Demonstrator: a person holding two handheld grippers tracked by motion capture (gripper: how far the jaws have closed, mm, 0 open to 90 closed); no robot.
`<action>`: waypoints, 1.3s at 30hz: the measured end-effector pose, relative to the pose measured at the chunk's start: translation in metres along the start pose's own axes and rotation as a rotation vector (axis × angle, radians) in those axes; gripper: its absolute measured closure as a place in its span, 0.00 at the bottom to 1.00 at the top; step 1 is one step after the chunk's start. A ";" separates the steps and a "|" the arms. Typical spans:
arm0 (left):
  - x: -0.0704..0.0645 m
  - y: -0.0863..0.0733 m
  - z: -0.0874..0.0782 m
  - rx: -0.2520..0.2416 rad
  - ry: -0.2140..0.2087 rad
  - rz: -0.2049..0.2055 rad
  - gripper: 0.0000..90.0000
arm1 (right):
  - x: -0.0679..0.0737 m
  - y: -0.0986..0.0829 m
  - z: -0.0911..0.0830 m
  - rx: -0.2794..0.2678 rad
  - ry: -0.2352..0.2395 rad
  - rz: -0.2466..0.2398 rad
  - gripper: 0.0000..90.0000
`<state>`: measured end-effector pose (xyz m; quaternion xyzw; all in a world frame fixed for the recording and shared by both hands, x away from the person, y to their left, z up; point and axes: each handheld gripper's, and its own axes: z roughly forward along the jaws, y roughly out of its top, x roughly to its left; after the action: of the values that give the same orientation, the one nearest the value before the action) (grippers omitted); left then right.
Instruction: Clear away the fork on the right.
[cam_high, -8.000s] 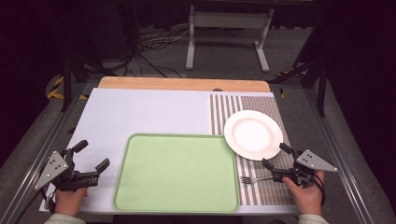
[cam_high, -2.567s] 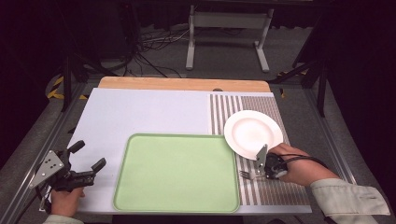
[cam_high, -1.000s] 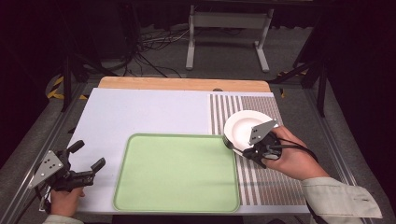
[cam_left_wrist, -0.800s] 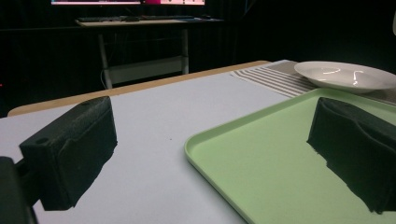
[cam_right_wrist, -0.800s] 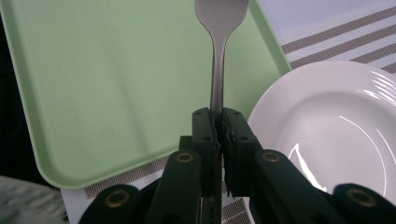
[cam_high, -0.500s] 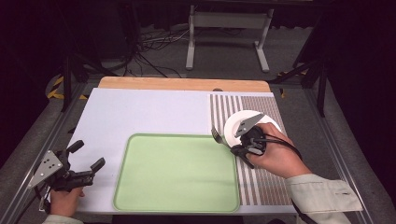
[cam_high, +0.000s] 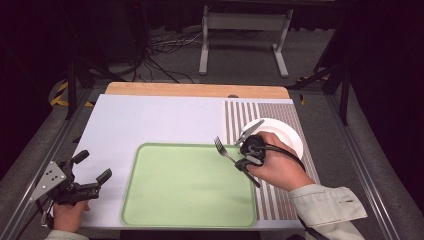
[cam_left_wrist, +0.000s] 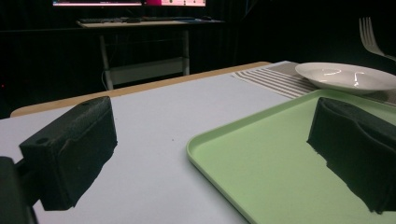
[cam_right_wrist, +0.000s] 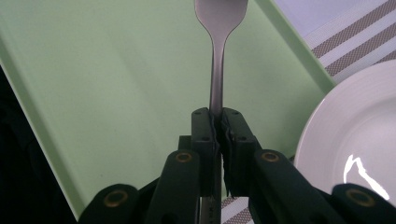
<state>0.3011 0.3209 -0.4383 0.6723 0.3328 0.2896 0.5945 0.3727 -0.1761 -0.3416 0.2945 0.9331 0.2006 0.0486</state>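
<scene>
A metal fork (cam_high: 223, 150) is lifted over the right edge of the light green tray (cam_high: 185, 187), tines pointing up and left. My right gripper (cam_high: 244, 161) is shut on the fork's handle; in the right gripper view the fork (cam_right_wrist: 217, 60) sticks straight out from the closed right gripper (cam_right_wrist: 216, 122) above the tray (cam_right_wrist: 112, 74). The white plate (cam_high: 287, 135) lies on the striped mat just behind that hand. My left gripper (cam_high: 91, 168) rests open near the table's front left corner, beside the tray (cam_left_wrist: 280, 163), nothing between its jaws.
A striped placemat (cam_high: 265, 117) covers the right part of the white table top (cam_high: 150, 120). A wooden strip (cam_high: 195, 90) runs along the far edge. In the left gripper view the plate (cam_left_wrist: 348, 77) and the fork's tines (cam_left_wrist: 371, 37) show at far right.
My right gripper took the fork off the striped mat and carried it left and away, from beside the plate to over the tray's right edge. The left gripper stayed put.
</scene>
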 end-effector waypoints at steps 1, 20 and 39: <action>0.000 0.000 0.000 0.001 0.000 0.001 0.02 | 0.000 0.000 0.000 0.000 0.000 0.000 0.95; 0.000 0.000 -0.001 -0.005 0.005 0.000 0.02 | 0.009 0.012 0.019 0.096 0.017 0.227 0.95; 0.000 0.000 -0.001 -0.006 0.005 0.001 0.02 | 0.012 0.016 0.047 0.192 0.031 0.405 0.94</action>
<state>0.3005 0.3219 -0.4378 0.6700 0.3330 0.2925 0.5955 0.3815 -0.1410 -0.3781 0.4758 0.8704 0.1211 -0.0351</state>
